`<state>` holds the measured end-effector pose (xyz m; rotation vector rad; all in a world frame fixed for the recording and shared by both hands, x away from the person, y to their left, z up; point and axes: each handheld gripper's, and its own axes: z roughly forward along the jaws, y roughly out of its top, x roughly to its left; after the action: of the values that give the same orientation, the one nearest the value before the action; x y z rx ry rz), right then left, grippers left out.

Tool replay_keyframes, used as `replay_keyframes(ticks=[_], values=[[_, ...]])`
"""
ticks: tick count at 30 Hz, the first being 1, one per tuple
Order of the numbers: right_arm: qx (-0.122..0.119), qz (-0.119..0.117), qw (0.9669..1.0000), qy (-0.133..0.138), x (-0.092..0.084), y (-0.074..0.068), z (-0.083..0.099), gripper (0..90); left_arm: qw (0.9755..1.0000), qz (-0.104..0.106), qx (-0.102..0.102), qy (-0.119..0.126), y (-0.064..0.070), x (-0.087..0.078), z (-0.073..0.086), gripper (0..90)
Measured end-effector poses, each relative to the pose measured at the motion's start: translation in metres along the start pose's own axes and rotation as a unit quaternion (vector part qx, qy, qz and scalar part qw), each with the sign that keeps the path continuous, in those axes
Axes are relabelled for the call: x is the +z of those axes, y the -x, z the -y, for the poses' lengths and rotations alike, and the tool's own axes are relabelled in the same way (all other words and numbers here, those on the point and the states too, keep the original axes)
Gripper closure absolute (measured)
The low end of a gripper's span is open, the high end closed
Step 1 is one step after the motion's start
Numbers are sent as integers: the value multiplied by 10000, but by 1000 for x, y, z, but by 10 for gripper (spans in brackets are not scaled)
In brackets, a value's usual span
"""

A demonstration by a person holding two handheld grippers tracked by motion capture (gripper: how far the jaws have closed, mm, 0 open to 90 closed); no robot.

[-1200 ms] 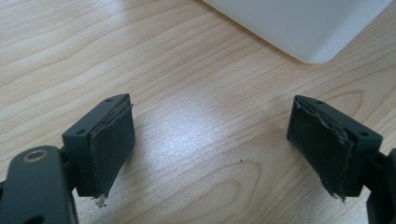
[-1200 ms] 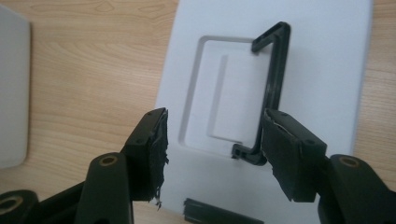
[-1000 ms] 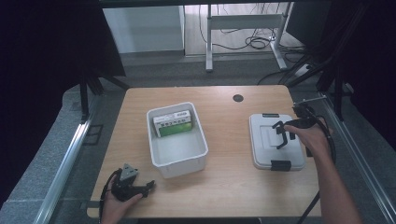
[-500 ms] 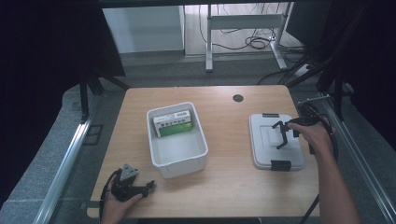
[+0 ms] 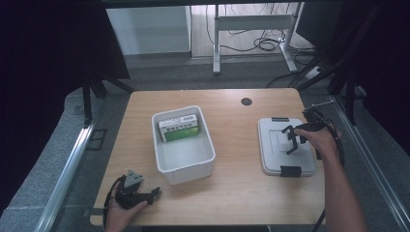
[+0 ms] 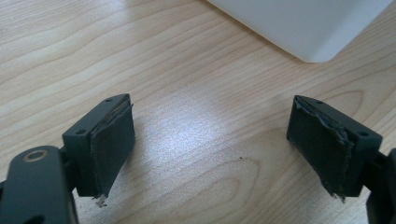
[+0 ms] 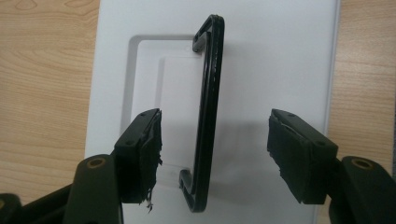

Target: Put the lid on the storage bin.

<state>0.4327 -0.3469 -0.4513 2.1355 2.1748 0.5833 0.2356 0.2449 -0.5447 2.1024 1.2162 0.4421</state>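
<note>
A white lid (image 5: 271,151) with a black handle (image 7: 209,88) lies flat on the right side of the table. My right gripper (image 5: 290,139) hovers just over it, pointing down. Its jaws have just been opening and stand open, with the handle between them and untouched by either pad (image 7: 215,127). A white bin (image 5: 191,173) sits mid-table with a green box (image 5: 180,129) leaning at its far end. My left gripper (image 5: 151,194) rests at the table's front left, open (image 6: 210,126) over bare wood, beside a corner of the bin (image 6: 303,28).
The wooden table (image 5: 237,193) has a round cable hole (image 5: 246,101) near its far edge. Black clips (image 5: 289,170) sit on the lid's near and far ends. Metal rails run along both sides of the table, and a desk frame with cables stands beyond.
My right gripper has sunk a little closer to the lid, straddling the handle. The left hand and gripper have stayed put.
</note>
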Motion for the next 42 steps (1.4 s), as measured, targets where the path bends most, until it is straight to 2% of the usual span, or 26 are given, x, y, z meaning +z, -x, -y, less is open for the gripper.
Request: replay_keyframes(ticks=[7,9,13,16,18,20,28,42], values=[[56,81,9999,-127,9,-4,-4,436,10000,-7,-6,-1,0,0,0,151],[47,102,9999,-100,10,-5,-6,507,10000,-10,-10,-1,0,0,0,151],[2,118,9997,-226,15,-6,-7,624,10000,-11,-13,1,0,0,0,152],[26,207,9993,-299,18,-9,-7,744,10000,-12,-12,1,0,0,0,151],[28,181,9990,-398,19,-11,-7,782,10000,-16,-12,1,0,0,0,152],[71,178,9992,-363,20,-13,-7,816,10000,-22,-16,1,1,0,0,152],[310,20,9991,-272,19,-20,-8,841,10000,-30,-23,0,1,-1,1,152],[304,-93,9994,-145,3,-28,-5,843,10000,-28,-22,1,1,-1,1,152]])
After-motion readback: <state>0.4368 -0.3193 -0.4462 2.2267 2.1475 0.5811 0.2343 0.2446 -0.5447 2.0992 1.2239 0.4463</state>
